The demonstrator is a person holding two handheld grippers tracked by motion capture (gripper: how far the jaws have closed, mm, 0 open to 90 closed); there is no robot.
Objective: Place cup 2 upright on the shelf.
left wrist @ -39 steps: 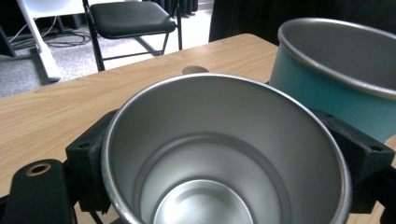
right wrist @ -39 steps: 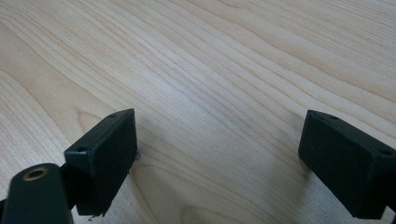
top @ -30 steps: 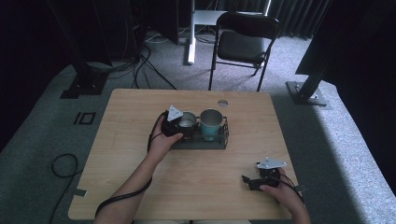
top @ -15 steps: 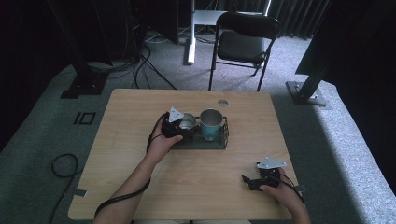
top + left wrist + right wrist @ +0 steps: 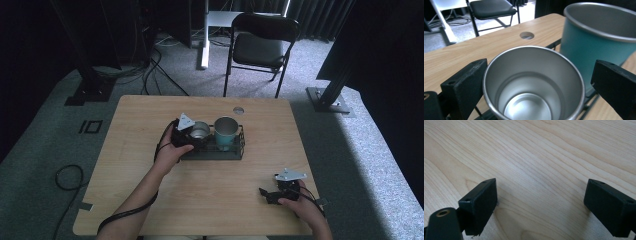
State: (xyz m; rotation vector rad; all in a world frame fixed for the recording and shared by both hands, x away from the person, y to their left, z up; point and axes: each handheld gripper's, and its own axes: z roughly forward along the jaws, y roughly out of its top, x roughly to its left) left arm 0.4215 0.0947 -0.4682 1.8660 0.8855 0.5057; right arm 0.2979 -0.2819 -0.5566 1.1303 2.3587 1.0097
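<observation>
A silver metal cup (image 5: pixel 200 131) (image 5: pixel 534 82) stands in the left end of a black wire rack (image 5: pixel 215 154) at the table's middle. A teal cup (image 5: pixel 226 131) (image 5: pixel 599 37) stands upright beside it in the same rack. My left gripper (image 5: pixel 196 136) (image 5: pixel 536 75) is open, with one jaw on each side of the silver cup. The left jaw sits against the cup's wall and the right jaw stands clear of it. My right gripper (image 5: pixel 266 195) (image 5: pixel 541 195) rests low over bare wood near the front right of the table, open with nothing between its jaws.
The wooden table (image 5: pixel 150 200) has a round cable hole (image 5: pixel 238 110) (image 5: pixel 526 35) behind the rack. A black folding chair (image 5: pixel 262 47) stands beyond the far edge. Dark stand bases and cables lie on the carpet around the table.
</observation>
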